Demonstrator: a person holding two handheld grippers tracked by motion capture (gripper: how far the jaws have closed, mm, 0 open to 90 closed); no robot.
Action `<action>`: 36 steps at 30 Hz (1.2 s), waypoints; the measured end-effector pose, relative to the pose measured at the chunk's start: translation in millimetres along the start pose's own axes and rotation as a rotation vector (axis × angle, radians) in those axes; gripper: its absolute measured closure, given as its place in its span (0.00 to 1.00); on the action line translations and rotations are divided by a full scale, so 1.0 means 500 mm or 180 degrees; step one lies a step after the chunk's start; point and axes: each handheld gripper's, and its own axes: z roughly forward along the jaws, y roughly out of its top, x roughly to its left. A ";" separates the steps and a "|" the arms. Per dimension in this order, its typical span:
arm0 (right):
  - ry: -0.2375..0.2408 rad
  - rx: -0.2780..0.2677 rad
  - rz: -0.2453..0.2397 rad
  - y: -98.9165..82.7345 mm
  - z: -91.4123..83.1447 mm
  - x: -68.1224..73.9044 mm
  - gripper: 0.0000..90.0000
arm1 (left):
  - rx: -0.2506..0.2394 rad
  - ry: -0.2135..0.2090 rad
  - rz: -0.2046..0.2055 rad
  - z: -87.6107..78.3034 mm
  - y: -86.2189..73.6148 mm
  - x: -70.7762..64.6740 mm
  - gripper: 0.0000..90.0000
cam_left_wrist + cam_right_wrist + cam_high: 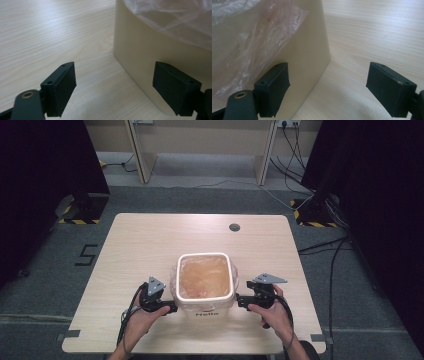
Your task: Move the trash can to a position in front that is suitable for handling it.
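Cream bin (206, 301) with clear liner (204, 276) near counter (150, 240) front edge, left tongs (173, 308) wide open beside its left wall, right tongs (238, 301) wide open beside its right wall, neither gripping anything

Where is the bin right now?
In the high view the bin stands near the table's front edge, between the left gripper and right gripper.
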 end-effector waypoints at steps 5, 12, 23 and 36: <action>-0.0028 -0.0001 -0.0034 0.005 -0.001 -0.006 0.23 | -0.0014 0.0016 0.0004 0.011 0.008 -0.003 0.22; 0.0018 -0.0001 0.0120 0.005 0.002 -0.033 0.23 | -0.0034 0.0029 0.0034 0.039 0.028 -0.004 0.23; -0.0093 0.0014 0.0146 0.004 0.014 -0.040 0.25 | -0.0090 0.0081 -0.0118 0.069 0.035 0.003 0.26; -0.0166 -0.0025 0.0239 0.000 0.017 -0.043 0.25 | -0.0081 0.0070 -0.0183 0.086 0.043 0.006 0.28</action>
